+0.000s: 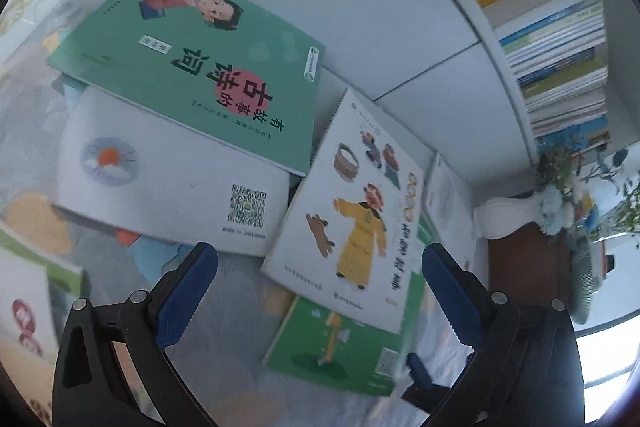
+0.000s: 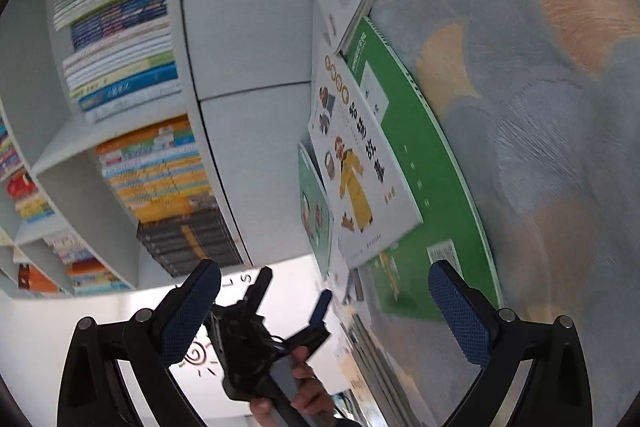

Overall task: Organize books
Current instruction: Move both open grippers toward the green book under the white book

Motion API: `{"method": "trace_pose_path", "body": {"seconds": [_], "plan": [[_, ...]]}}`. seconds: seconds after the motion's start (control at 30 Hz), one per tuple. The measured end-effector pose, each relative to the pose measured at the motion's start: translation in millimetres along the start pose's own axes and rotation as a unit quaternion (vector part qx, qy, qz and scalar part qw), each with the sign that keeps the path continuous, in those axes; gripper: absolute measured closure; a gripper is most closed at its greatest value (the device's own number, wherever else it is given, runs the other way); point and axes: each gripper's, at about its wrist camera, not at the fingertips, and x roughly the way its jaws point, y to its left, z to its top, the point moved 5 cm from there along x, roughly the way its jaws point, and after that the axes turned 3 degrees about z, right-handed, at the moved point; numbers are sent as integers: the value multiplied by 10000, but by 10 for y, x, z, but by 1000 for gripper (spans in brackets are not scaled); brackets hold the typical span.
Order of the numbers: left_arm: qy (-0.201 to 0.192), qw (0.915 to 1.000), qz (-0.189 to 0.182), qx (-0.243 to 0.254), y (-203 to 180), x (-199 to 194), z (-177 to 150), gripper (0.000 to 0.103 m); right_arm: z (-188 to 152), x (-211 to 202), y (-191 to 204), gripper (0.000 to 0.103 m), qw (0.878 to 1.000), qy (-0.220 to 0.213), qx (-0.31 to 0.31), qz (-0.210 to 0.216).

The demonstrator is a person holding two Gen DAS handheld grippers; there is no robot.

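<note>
Books are being left scattered on the carpet (image 2: 540,107) beside the filled bookshelf (image 2: 132,155): the white book (image 1: 352,211) is lying across the green book (image 1: 336,343). Both left gripper (image 1: 320,299) and right gripper (image 2: 324,311) are being held spread and empty. Sorting is judged barely begun.

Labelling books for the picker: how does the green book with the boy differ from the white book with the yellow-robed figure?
The green book has a green cover; the white book a white one. The green book rests on a book with a QR code; the white book lies across a brighter green book. Both lie flat and ungripped.
</note>
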Motion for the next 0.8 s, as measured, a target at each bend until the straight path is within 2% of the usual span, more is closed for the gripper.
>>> {"method": "trace_pose_path", "body": {"seconds": [0.07, 0.13, 0.23, 0.3, 0.37, 0.43, 0.47, 0.57, 0.6, 0.67, 0.73, 0.8], "plan": [[72, 9996, 117, 257, -60, 124, 7, 1, 89, 66, -26, 0, 9998, -186, 0, -56], [162, 9994, 31, 310, -96, 265, 9, 1, 177, 108, -68, 0, 9992, -340, 94, -165], [-97, 9994, -1, 333, -137, 306, 90, 1, 267, 103, -54, 0, 9972, -675, 141, -277], [-133, 9997, -157, 133, -130, 324, 123, 1, 306, 117, -5, 0, 9950, -846, -24, -537], [3, 9990, -439, 24, -157, 372, 106, 1, 329, 160, 33, 0, 9933, -882, -163, -722], [240, 9977, -594, 202, -269, 445, 45, 1, 341, 241, 66, 0, 9926, -828, -329, -826], [314, 9977, -465, 391, -321, 474, 19, 1, 340, 279, 79, 0, 9922, -778, -424, -877], [201, 9923, 300, 1189, -526, 540, -115, 1, 302, 463, 143, 0, 9861, -510, -887, -1306], [137, 9918, 363, 1218, -547, 548, -126, 1, 292, 490, 153, 0, 9843, -475, -965, -1402], [22, 9943, 125, 1055, -527, 524, -105, 1, 297, 516, 139, 0, 9843, -405, -991, -1404], [41, 9968, -445, 664, -425, 467, -40, 2, 360, 487, 69, 0, 9913, -247, -676, -1100], [156, 9957, -845, 349, -335, 437, 18, 2, 437, 455, -4, 0, 9971, -42, -262, -719]]}}
